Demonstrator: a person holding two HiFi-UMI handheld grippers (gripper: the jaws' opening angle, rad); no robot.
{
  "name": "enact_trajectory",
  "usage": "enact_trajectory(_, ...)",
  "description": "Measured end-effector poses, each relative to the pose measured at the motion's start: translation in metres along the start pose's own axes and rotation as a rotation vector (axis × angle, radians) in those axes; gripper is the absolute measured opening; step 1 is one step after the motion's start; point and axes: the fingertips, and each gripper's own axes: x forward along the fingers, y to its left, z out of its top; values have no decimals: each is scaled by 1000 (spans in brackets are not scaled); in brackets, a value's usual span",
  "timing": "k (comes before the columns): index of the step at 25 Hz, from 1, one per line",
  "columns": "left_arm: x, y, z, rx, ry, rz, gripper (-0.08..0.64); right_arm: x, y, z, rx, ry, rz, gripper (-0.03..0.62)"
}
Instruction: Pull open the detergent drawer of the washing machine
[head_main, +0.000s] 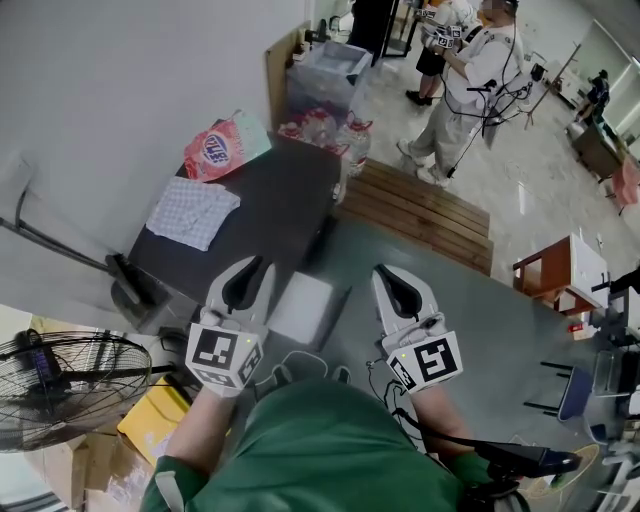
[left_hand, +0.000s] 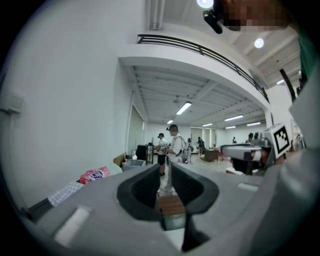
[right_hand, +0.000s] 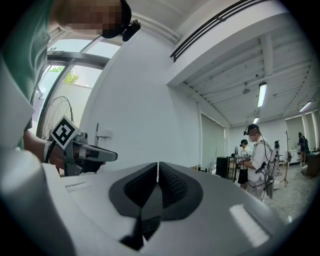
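In the head view the washing machine's dark top (head_main: 280, 200) lies ahead of both grippers, against the white wall. A checked cloth (head_main: 192, 212) and a pink detergent bag (head_main: 215, 150) rest on it. A white block (head_main: 300, 308) sits between the grippers at the machine's near corner; I cannot tell whether it is the drawer. My left gripper (head_main: 250, 270) (left_hand: 164, 176) hovers level with only a thin slit between its jaws and nothing in it. My right gripper (head_main: 388, 275) (right_hand: 158, 172) is shut on nothing, apart from the machine.
A floor fan (head_main: 60, 385) and a yellow box (head_main: 155, 420) stand at the lower left. A wooden platform (head_main: 420, 210) lies beyond the machine, with a plastic bin (head_main: 325, 70) behind it. A person (head_main: 470, 80) stands farther off. A wooden cabinet (head_main: 560, 275) is at right.
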Motion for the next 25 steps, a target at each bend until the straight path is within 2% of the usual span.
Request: enact_trajectory(25, -15, -14, -7, 11, 21, 1, 63, -19, 11, -3, -1, 1, 13, 11)
